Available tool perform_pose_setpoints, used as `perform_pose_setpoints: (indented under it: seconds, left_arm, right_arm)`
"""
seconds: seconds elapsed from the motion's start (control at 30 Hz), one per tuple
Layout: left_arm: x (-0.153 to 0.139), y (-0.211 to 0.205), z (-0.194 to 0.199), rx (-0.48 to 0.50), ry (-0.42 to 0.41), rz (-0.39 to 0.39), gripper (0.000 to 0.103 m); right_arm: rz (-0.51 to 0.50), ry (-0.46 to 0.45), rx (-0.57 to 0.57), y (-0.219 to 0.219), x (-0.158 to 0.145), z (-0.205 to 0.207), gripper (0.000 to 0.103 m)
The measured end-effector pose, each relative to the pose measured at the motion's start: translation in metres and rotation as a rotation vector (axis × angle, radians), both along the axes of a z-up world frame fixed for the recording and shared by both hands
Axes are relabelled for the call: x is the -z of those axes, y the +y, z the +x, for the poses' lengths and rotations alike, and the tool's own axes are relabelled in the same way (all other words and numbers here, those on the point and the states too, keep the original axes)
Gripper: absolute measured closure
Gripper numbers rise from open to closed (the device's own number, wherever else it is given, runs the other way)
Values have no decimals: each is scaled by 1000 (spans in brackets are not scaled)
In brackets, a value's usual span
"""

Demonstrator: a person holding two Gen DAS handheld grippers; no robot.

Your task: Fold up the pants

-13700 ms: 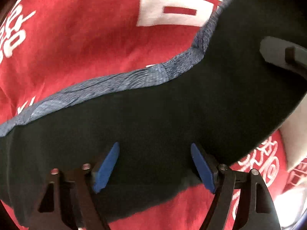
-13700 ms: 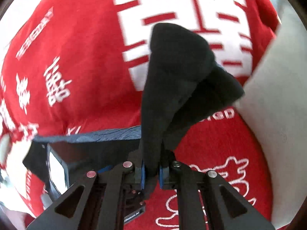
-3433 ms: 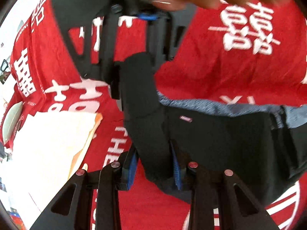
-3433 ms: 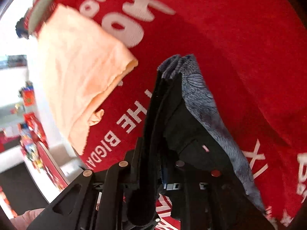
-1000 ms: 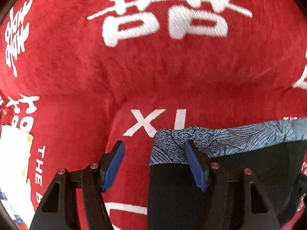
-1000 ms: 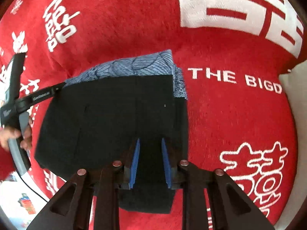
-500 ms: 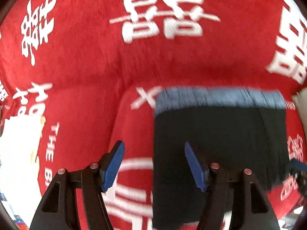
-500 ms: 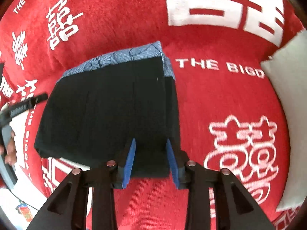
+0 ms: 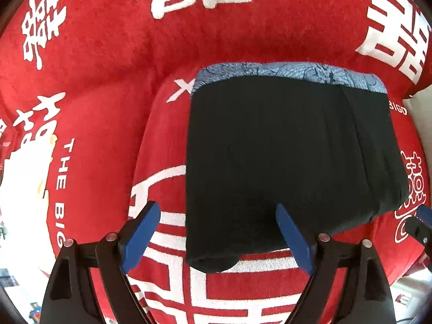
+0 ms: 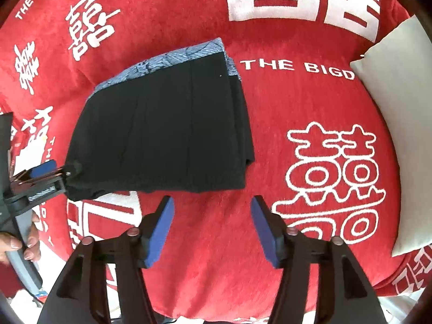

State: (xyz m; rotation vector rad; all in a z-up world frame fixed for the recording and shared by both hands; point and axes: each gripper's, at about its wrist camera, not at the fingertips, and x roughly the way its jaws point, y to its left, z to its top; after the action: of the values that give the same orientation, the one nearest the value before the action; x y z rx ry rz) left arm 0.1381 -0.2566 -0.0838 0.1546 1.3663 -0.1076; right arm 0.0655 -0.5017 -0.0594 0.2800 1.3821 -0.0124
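Observation:
The black pants (image 9: 291,156) lie folded into a compact rectangle on the red blanket (image 9: 108,67), with a blue patterned waistband (image 9: 286,71) along the far edge. They also show in the right wrist view (image 10: 167,135). My left gripper (image 9: 218,237) is open and empty, hovering over the near left corner of the pants. My right gripper (image 10: 212,229) is open and empty, just short of the near edge of the pants. The left gripper shows at the left edge of the right wrist view (image 10: 40,178).
The red blanket (image 10: 297,162) has white characters and lettering. A pale grey pillow (image 10: 399,108) lies at the right. A pale cloth (image 9: 24,178) lies at the left. The right gripper's tip shows at the right edge of the left wrist view (image 9: 421,224).
Both grippers have pulled back from the folded pants. The right jaws, nearly closed over the pants a second ago, have opened wide. The pants lie still.

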Motion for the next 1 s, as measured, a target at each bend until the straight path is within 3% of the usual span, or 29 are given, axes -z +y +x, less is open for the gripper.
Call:
perform_pose_setpoints:
  seconds: [0.2,0.3,1.0]
  left_arm:
    - [5,3,3,-23,13,-18,14]
    - [8,4,4,-30,14,-4,5]
    - [11,13,11,-42,62,-79,5]
  right_arm:
    - [10,28,-3,7,0,-2,23]
    - [13,40,-8,8,1,-3,23]
    - [67,32,60,-33,3,15,23]
